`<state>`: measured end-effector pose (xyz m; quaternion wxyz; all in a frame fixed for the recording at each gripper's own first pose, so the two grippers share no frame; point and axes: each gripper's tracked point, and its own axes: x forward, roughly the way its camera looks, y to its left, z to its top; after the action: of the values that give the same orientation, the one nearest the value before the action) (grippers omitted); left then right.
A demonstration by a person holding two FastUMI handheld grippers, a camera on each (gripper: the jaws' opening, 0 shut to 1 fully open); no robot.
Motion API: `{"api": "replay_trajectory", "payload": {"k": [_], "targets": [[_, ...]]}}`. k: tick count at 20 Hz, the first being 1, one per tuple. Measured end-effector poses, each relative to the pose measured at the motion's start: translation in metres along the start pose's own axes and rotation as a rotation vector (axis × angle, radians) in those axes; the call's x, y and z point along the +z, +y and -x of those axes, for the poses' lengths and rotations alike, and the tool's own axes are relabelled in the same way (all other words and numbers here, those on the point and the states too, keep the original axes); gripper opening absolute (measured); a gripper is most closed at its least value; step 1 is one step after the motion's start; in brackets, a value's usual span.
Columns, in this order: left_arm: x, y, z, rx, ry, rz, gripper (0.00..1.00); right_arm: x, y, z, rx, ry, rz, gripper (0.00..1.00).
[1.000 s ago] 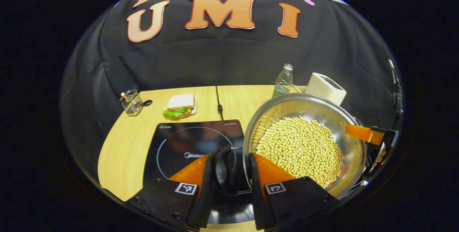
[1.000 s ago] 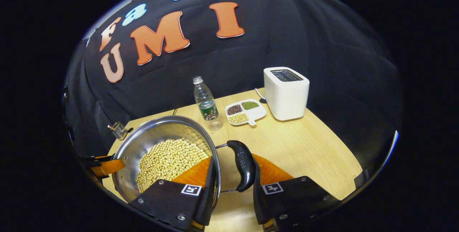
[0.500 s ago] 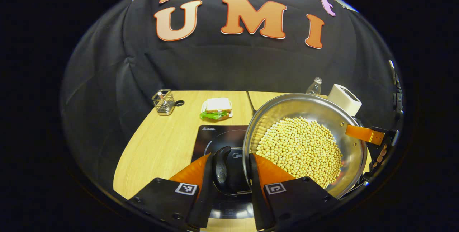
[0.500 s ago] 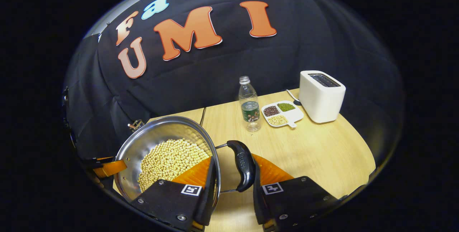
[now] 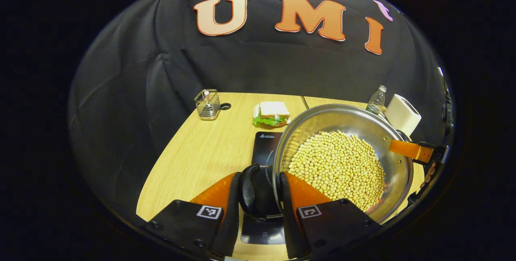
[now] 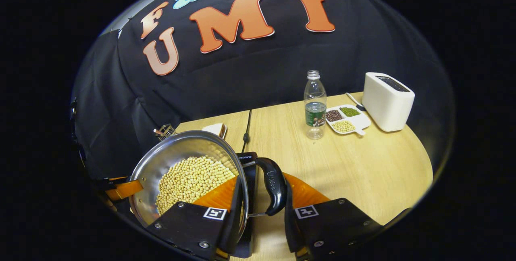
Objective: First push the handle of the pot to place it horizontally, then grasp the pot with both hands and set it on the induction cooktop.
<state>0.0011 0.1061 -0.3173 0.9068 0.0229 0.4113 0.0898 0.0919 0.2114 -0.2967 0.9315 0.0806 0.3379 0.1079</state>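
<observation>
Steel pot (image 5: 342, 164) of soybeans (image 5: 336, 168) sat at 4 o'clock in the left gripper view, over the induction cooktop (image 5: 266, 152) on the wooden table (image 5: 193, 152). Left gripper (image 5: 258, 196) was clamped on the pot's black side handle (image 5: 252, 190); right gripper (image 6: 260, 200) was clamped on the opposite handle (image 6: 274, 186). Sandwich plate (image 5: 272, 113) at 12, wire holder (image 5: 207, 103) at 11; in the right gripper view, water bottle (image 6: 315, 105), divided bean dish (image 6: 346, 119) and toaster (image 6: 388, 101) at 1–2.

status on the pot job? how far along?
Done: both claws grip the side handles, left claw and right claw. In hand: the pot of beans is carried, partly over the induction cooktop. Left: centre it, set it down, release.
</observation>
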Motion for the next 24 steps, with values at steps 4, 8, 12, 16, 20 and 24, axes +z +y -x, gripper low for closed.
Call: {"api": "replay_trajectory", "payload": {"k": [4,8,12,16,20,24], "targets": [[-0.010,0.014,-0.017,0.015,0.030,0.013,0.54,-0.015,0.015,-0.021,0.011,0.027,0.013,0.47],[-0.018,0.019,-0.032,0.019,0.056,0.025,0.54,-0.031,0.020,-0.036,0.018,0.062,0.013,0.47],[-0.022,0.018,-0.042,0.017,0.061,0.033,0.55,-0.037,0.017,-0.043,0.017,0.072,0.012,0.47],[-0.023,0.019,-0.045,0.011,0.067,0.036,0.57,-0.042,0.013,-0.046,0.016,0.081,0.016,0.48],[-0.009,0.026,-0.043,0.013,0.062,0.045,0.55,-0.042,0.011,-0.047,0.018,0.072,0.050,0.57],[0.000,0.033,-0.027,0.029,0.019,0.049,0.68,-0.025,0.007,-0.031,0.029,0.022,0.046,0.68]]}}
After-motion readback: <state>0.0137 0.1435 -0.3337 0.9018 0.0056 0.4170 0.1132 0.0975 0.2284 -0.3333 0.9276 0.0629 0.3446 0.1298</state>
